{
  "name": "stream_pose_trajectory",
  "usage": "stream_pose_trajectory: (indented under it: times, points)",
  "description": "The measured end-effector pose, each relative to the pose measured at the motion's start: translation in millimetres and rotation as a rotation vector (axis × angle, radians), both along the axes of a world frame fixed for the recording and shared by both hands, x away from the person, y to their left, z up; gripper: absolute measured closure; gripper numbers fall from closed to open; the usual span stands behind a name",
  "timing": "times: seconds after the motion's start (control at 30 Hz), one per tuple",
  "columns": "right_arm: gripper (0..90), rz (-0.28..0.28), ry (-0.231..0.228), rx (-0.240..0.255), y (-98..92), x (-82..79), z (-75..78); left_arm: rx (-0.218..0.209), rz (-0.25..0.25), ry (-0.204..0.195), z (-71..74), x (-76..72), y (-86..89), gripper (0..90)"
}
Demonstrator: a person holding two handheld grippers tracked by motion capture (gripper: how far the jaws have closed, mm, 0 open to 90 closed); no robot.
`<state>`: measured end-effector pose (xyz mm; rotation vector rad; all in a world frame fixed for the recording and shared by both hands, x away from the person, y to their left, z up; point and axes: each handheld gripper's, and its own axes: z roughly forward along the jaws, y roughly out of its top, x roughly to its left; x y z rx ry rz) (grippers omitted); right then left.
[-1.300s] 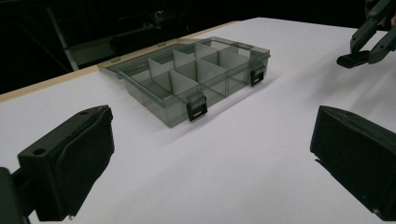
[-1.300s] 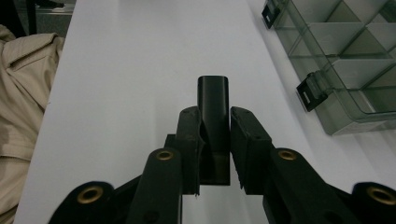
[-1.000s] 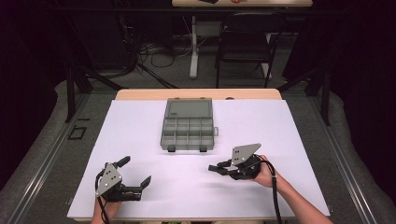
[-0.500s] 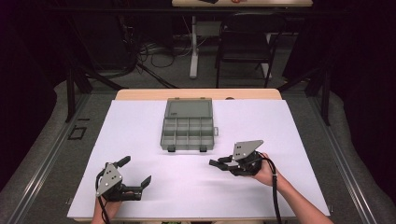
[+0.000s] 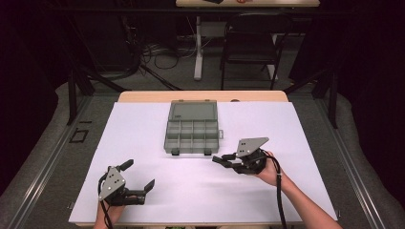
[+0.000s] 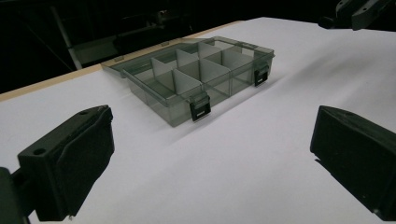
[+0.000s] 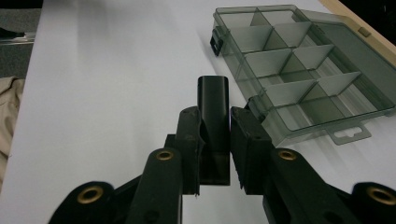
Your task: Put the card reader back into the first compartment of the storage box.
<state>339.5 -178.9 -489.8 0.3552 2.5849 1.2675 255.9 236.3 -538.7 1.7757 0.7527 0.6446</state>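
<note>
While the right gripper (image 5: pixel 224 161) clamped a black block (image 7: pixel 213 112), probably plastic, left gripper (image 5: pixel 139 179) gaped empty; the block could snag the organizer box (image 5: pixel 192 133) wall at 11 o'clock.

Beyond the tools, a white-covered bench (image 5: pixel 143 138) with a wooden far edge; farther off, a black chair (image 5: pixel 250 45), tangled floor cables (image 5: pixel 153 52); grey floor (image 5: pixel 43 157), dark surroundings.

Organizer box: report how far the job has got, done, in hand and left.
Done: the organizer box lies open on the white table cover, lid flat behind it, compartments bare. In hand: the right tool is shut on a small black block, near the box's front corner. Left: the block is not yet in a compartment; the left tool waits open.
</note>
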Motion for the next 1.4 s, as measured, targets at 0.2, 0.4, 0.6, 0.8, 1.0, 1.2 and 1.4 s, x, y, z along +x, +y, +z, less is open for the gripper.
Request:
stream_pose_trajectory:
  times: [0.2,0.4,0.6,0.8,1.0,1.2,1.4]
  points:
    - [74.0,-0.026,-0.003,0.003,2.3,6.7,3.0,-0.002,0.0,-0.001,0.0,-0.1,0.2,0.0]
    - [74.1,-0.053,-0.006,-0.002,3.1,12.5,6.4,-0.002,-0.002,-0.006,0.8,-1.0,0.2,0.0]
    - [74.1,-0.075,-0.005,-0.007,3.6,18.6,7.1,-0.006,-0.001,-0.001,0.1,0.2,0.7,0.0]
    - [74.0,-0.097,-0.016,-0.015,5.4,24.3,10.0,-0.001,-0.003,-0.007,1.0,-0.6,0.4,0.0]
    - [74.0,-0.12,-0.025,-0.02,8.8,29.9,15.5,-0.002,0.001,-0.008,1.1,-0.6,0.3,0.0]
    - [74.0,-0.127,-0.028,-0.024,17.3,37.3,18.2,-0.005,0.0,-0.009,1.0,-0.6,0.4,0.0]
    - [74.0,-0.125,-0.03,-0.033,26.8,45.3,21.6,-0.007,-0.001,-0.006,0.7,-0.3,1.3,0.0]
